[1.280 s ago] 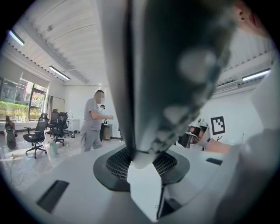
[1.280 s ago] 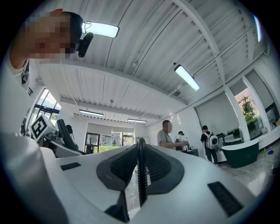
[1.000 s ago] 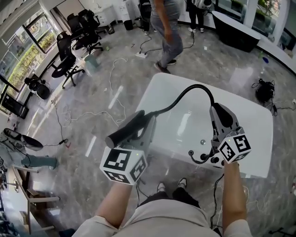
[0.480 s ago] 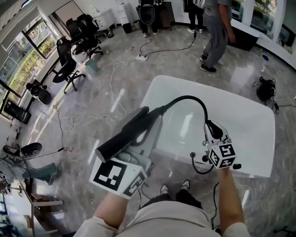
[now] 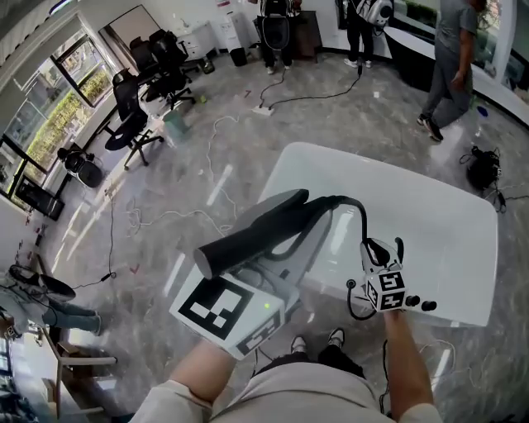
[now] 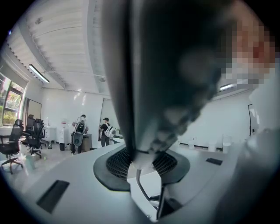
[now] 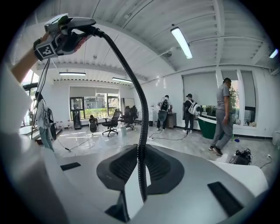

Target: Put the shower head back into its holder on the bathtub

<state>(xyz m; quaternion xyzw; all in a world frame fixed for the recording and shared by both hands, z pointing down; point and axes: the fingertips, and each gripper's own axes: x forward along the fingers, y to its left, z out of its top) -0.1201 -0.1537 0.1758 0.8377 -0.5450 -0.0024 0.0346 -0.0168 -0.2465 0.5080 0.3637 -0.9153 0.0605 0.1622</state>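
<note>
My left gripper (image 5: pixel 285 248) is shut on the black shower head (image 5: pixel 252 231), held up high over the near left corner of the white bathtub (image 5: pixel 438 215). In the left gripper view the dark shower head (image 6: pixel 166 65) fills the middle, clamped between the jaws. The black hose (image 5: pixel 357 213) arcs from it down to my right gripper (image 5: pixel 378 248), which is shut on the hose (image 7: pixel 141 157) just above the tub's near rim. Black tap fittings (image 5: pixel 417 304) sit on that rim beside the right gripper. The right gripper view shows the left gripper (image 7: pixel 59 37) and shower head overhead.
Cables (image 5: pixel 157 216) lie across the grey floor left of the tub. Office chairs (image 5: pixel 140 124) stand at the far left. A person (image 5: pixel 446 66) walks at the upper right and others (image 5: pixel 273 25) stand at the back. My feet (image 5: pixel 314 340) are at the tub's near edge.
The left gripper has lifted the shower head up and to the right, closer to the camera. The right gripper sank along the hose toward the tub rim. A person walked off to the right.
</note>
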